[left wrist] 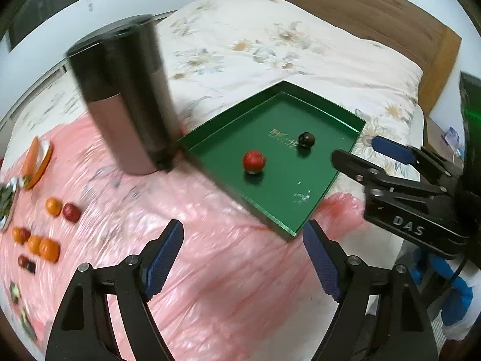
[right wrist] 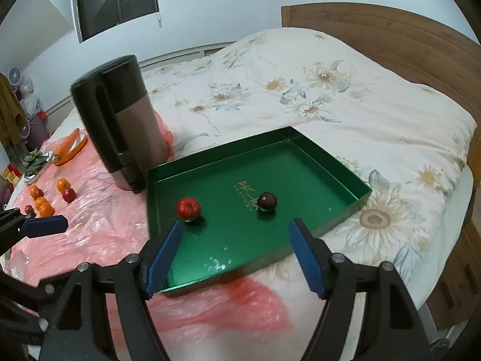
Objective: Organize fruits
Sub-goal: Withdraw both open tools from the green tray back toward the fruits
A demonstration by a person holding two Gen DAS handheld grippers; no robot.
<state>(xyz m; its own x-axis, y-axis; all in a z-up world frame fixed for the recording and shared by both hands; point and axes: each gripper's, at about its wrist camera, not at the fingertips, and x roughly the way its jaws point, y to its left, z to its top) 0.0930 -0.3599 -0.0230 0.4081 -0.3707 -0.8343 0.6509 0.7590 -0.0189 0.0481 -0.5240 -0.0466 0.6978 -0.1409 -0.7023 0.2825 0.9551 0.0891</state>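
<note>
On the bed, through my left wrist camera, my left tongs (left wrist: 242,255) hang spread apart over the pink plastic sheet (left wrist: 186,255), with nothing between the blue pads. Ahead lies the green tray (left wrist: 345,120), and in it a red fruit (left wrist: 254,161) and a dark fruit (left wrist: 306,140) sit apart from each other. A tall dark cylinder (left wrist: 126,96) stands just left of the tray's corner. Far left on the sheet is a loose cluster of orange and red fruits (left wrist: 45,240). My right tongs (left wrist: 357,153) show at the right edge, beyond the tray's rim.

Through my right wrist camera, my right tongs (right wrist: 237,255) gape wide and empty above the tray's (right wrist: 354,180) near edge. The red fruit (right wrist: 188,208) lies near the left pad, the dark fruit (right wrist: 267,201) toward the middle. The cylinder (right wrist: 120,120) stands behind the tray's left corner, and the remaining fruits (right wrist: 45,201) wait on the sheet (right wrist: 105,225) at left.
</note>
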